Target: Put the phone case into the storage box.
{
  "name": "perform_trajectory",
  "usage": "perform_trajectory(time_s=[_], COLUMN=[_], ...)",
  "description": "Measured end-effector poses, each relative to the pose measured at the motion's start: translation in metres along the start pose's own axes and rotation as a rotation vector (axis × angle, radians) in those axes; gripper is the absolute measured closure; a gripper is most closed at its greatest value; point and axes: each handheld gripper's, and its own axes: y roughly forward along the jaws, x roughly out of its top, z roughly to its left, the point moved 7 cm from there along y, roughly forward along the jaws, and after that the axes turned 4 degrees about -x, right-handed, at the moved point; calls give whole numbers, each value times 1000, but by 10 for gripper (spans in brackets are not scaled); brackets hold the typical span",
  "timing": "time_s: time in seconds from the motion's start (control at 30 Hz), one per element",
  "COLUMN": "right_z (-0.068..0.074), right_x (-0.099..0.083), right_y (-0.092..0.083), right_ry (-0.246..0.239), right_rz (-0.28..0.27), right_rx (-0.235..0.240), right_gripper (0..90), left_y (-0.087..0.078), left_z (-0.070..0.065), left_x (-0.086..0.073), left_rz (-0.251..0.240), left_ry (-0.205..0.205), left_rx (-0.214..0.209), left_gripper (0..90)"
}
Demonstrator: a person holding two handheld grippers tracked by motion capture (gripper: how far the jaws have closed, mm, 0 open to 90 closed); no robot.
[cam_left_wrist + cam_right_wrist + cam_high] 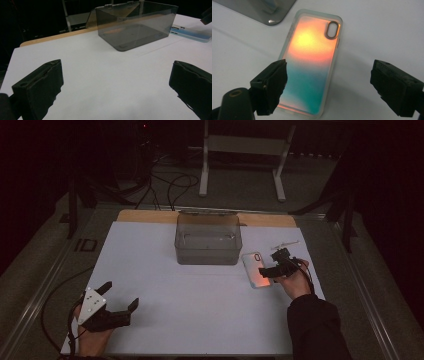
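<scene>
Phone case point(257, 269) lying flat on the white table point(200, 295), just right of a clear box point(208, 239).

From the high view, the right gripper point(270, 270) is seen held over the case, the left gripper point(120, 295) resting near the table's front-left corner, jaws wide. In the left gripper view, the smoky, rigid plastic box point(136, 23) is shown open-topped and empty — a hinged lid stands behind it. In the right gripper view, the glossy case point(312, 62) is shown with rounded corners, an oval camera cut-out and an orange-to-teal sheen; the jaws are spread wide, gripping nothing.
</scene>
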Motion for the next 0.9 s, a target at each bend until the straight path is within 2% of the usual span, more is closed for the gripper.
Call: perform_trajectory(time_s=[0.3, 0.47, 0.7, 0.9], right_z=[-2, -3, -1, -3], right_x=[-1, -3, -5, -7], right_y=[7, 11, 17, 22], right_ry=[6, 14, 29, 47], right_rz=[20, 36, 65, 82], right_rx=[-7, -13, 10, 12], right_gripper=[182, 257, 402, 464], left_y=[0, 0, 0, 1], left_z=[0, 0, 0, 0], left_x=[0, 0, 0, 0], left_rz=[2, 2, 3, 3], left_ry=[3, 2, 2, 2], left_rx=[0, -1, -2, -2], left_gripper=[1, 1, 1, 1])
